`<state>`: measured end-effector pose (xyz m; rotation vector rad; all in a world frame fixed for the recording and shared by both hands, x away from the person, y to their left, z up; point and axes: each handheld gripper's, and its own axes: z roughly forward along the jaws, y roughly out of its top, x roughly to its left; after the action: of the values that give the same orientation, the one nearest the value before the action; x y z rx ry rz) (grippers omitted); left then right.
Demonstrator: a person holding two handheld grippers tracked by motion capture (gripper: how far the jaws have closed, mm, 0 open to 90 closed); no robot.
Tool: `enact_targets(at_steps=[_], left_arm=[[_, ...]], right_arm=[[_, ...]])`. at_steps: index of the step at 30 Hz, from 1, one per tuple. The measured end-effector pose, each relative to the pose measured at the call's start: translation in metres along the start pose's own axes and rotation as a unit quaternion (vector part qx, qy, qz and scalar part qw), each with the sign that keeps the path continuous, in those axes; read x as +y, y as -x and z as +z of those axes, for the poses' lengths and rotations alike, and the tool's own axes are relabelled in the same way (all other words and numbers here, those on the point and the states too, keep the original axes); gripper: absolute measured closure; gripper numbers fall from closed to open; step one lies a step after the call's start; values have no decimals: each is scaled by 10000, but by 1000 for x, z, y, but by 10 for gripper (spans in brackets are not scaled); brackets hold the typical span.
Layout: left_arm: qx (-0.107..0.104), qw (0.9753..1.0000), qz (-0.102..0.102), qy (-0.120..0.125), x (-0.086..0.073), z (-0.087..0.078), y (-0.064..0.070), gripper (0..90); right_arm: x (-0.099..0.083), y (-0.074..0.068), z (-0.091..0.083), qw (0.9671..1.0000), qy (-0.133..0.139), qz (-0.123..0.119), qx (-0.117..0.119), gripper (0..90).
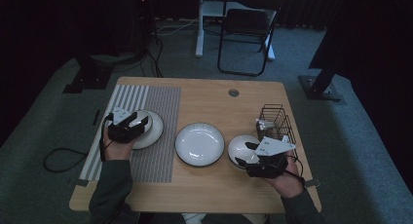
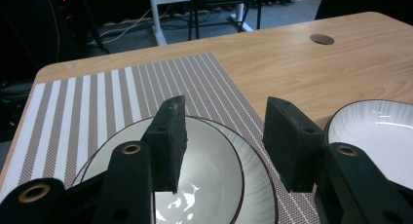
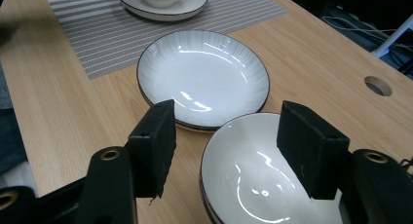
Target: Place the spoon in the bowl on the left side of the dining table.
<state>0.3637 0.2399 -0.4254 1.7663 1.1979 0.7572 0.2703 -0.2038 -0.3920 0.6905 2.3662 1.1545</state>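
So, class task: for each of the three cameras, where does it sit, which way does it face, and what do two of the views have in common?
High view: above the table's near side, looking forward and down; forearms, left gripper and right gripper show.
Left gripper view: rides the left gripper, facing the bowl on the striped placemat; its open jaws show.
Right gripper view: rides the right gripper, facing the right bowl; its open jaws show.
Shared: both gripper views catch the middle plate.

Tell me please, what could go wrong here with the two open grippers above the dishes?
The left gripper hangs open over the bowl on the placemat; a glazed rim may slip from the jaws. That bowl sits on a plate, which could shift with it. The right gripper is over a bowl close to the middle plate; lifting could knock them together.
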Motion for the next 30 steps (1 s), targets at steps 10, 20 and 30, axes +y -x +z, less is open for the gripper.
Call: enact_targets(at_steps=[10, 20, 30], left_arm=[[-9, 10000, 5, -16, 0, 1, 0, 522], [-56, 10000, 0, -26, 0, 2, 1, 522], [-85, 10000, -12, -29, 0, 2, 2, 522]], right_arm=[[-1, 4, -12, 9999, 42, -11, -147, 390], [-5, 10, -23, 9996, 64, 75, -277, 412], [-11, 22, -38, 9985, 186, 198, -481, 418]])
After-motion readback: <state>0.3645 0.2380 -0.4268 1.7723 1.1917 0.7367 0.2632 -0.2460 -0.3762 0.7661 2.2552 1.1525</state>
